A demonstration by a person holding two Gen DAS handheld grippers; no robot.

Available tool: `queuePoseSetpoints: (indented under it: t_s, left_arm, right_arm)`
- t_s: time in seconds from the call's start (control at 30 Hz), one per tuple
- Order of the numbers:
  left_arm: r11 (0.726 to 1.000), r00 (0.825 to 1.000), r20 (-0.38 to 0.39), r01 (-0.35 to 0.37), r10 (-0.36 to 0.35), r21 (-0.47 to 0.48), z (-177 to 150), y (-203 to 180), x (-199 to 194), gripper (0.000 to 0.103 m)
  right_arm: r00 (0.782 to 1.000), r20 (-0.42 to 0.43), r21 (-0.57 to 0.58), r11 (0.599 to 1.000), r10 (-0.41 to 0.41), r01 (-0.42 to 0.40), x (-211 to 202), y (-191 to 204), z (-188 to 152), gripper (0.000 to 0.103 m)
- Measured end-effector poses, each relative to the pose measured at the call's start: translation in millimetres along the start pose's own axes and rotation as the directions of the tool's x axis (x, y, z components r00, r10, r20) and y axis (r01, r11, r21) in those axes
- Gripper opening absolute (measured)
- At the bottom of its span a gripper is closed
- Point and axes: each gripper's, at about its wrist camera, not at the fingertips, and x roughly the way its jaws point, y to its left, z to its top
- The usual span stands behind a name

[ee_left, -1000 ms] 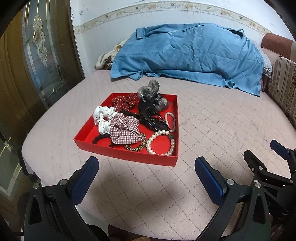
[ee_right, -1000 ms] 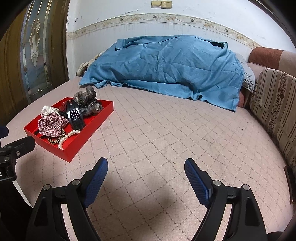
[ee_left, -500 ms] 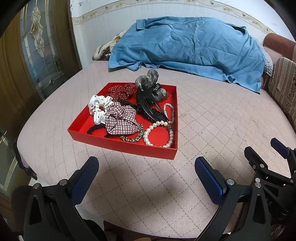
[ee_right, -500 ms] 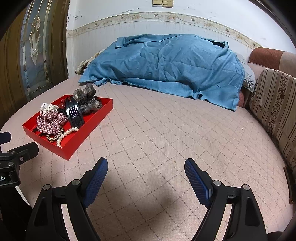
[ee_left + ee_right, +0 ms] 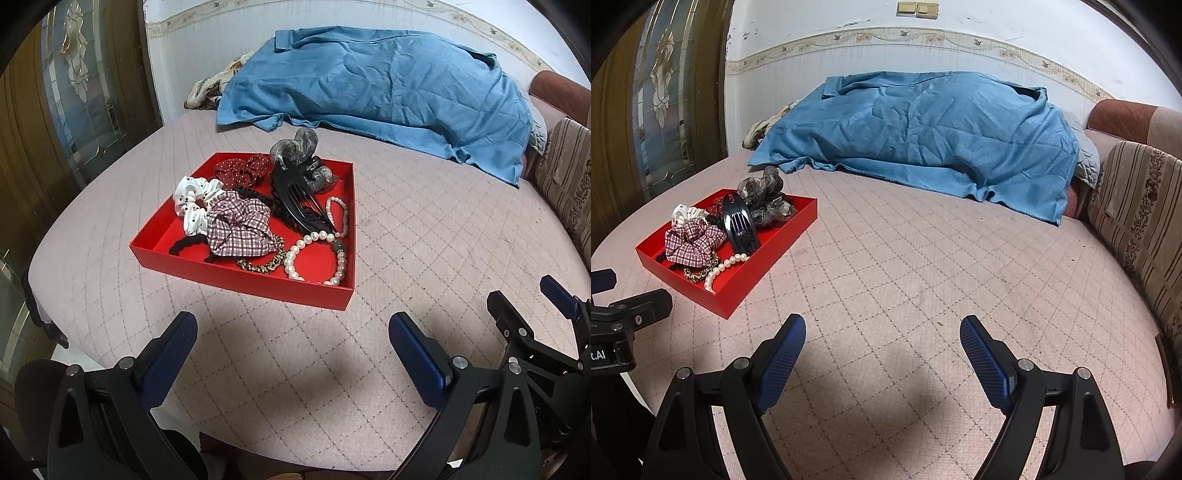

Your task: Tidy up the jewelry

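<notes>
Over on the left, the red tray [image 5: 236, 275] sits on the quilted bed cover [image 5: 424, 221], heaped with pieces: a white dotted scrunchie [image 5: 192, 205], a plaid scrunchie [image 5: 238, 230], a black hair comb [image 5: 295, 201] whose teeth run down toward the near right corner, and a pearl bracelet [image 5: 317, 258] lying flat in that same near right corner. The left gripper [image 5: 291, 345] hangs above the cover, just short of the tray's near wall, jaws spread wide, nothing between them and nothing touched. The tray lies straight ahead of it and a little to its left, so this looks like the hand placed to go in first, and the pearl bracelet is the closest piece along its line. Moving right, the right gripper [image 5: 882, 347] is also fully released and empty, pointing across bare cover; from its view the tray [image 5: 738, 295] lies well off to the left, clearly farther from it than from its partner. Far right, a blue blanket [image 5: 923, 136] lies bunched by the wall, out of the action.
</notes>
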Motion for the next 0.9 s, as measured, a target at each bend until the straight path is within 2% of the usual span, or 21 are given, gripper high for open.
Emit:
queuePoseSetpoints:
  t_s: [0.2,0.9]
  left_arm:
    - [1.000,1.000,0.003,-0.019,0.019,0.004,-0.1,-0.7,1.7,0.103]
    - [1.000,1.000,-0.019,-0.008,0.008,0.015,-2.7,-3.0,8.0,0.103]
  right_arm:
    - [1.000,-0.004,-0.011,1.000,0.004,-0.004,1.2,3.4,-0.4,0.089]
    - [1.000,-0.011,-0.028,1.000,0.001,-0.001,4.0,7.5,-3.7,0.090]
